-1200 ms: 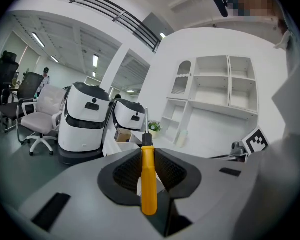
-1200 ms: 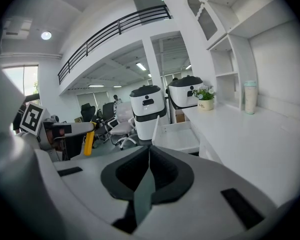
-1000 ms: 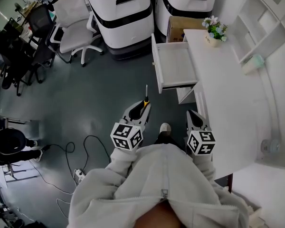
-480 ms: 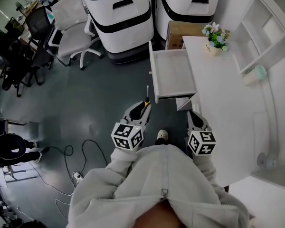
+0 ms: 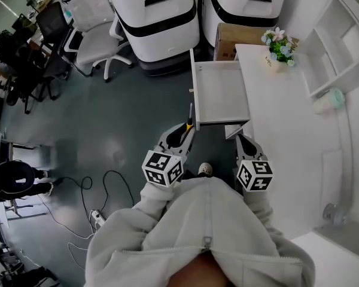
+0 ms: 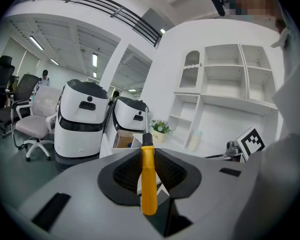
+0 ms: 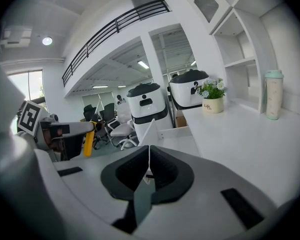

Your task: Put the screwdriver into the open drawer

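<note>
The screwdriver [image 5: 189, 120] has a yellow handle, a black collar and a thin metal shaft. My left gripper [image 5: 184, 131] is shut on its handle, and the shaft points toward the open drawer [image 5: 222, 94]. In the left gripper view the handle [image 6: 148, 179] stands upright between the dark pads. The shaft tip is level with the drawer's near left corner in the head view. The drawer is pulled out of the white desk [image 5: 287, 124] and looks empty. My right gripper [image 5: 243, 140] hovers by the desk's front edge, shut with nothing in it.
Two white machines [image 5: 154, 17] stand behind the drawer, with a cardboard box [image 5: 230, 37] beside them. A flower pot [image 5: 279, 48] and a pale cup [image 5: 329, 100] sit on the desk. Office chairs [image 5: 93, 23] and floor cables [image 5: 90, 190] are to the left.
Both grippers have moved forward toward the drawer, the left one carrying the screwdriver. The shaft tip now reaches the drawer's near left corner.
</note>
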Demonstrator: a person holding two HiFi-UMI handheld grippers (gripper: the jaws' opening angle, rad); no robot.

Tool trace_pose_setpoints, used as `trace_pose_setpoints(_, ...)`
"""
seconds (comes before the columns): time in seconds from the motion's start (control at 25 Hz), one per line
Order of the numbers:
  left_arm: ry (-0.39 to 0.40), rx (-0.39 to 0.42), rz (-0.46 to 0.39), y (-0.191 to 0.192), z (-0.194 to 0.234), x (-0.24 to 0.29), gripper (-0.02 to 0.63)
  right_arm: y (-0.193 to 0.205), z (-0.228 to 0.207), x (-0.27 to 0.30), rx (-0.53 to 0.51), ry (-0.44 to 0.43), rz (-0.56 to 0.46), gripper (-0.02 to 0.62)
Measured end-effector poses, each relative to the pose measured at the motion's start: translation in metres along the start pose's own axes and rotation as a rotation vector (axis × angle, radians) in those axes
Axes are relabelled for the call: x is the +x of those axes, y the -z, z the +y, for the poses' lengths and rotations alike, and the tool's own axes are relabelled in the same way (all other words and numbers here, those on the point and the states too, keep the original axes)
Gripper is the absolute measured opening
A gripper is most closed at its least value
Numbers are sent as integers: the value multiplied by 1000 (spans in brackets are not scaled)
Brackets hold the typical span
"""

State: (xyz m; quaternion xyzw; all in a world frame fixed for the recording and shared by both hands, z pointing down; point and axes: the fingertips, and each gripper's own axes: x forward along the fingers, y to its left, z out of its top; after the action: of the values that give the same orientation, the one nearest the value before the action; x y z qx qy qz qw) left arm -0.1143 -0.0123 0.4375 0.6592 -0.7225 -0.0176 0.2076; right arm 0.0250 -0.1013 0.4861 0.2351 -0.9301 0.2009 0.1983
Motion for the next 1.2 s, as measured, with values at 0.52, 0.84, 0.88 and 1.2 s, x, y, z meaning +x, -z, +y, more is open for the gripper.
trace_pose_setpoints(0.52, 30, 4, 23, -12, -18, 14, 87, 0, 10, 1, 40, -48, 8, 34)
trace_pose_setpoints(0.84, 104, 25, 77, -11, -26, 52, 87, 4, -4, 10, 93, -9, 27, 34)
trace_pose_setpoints(0.88, 113, 23, 88, -9, -25, 58, 87, 4, -6, 12, 100, -1, 31, 34)
trace_pose_setpoints(1.2, 198, 18, 165, -8, -15, 109, 87, -11, -31, 34, 147, 87, 35, 34)
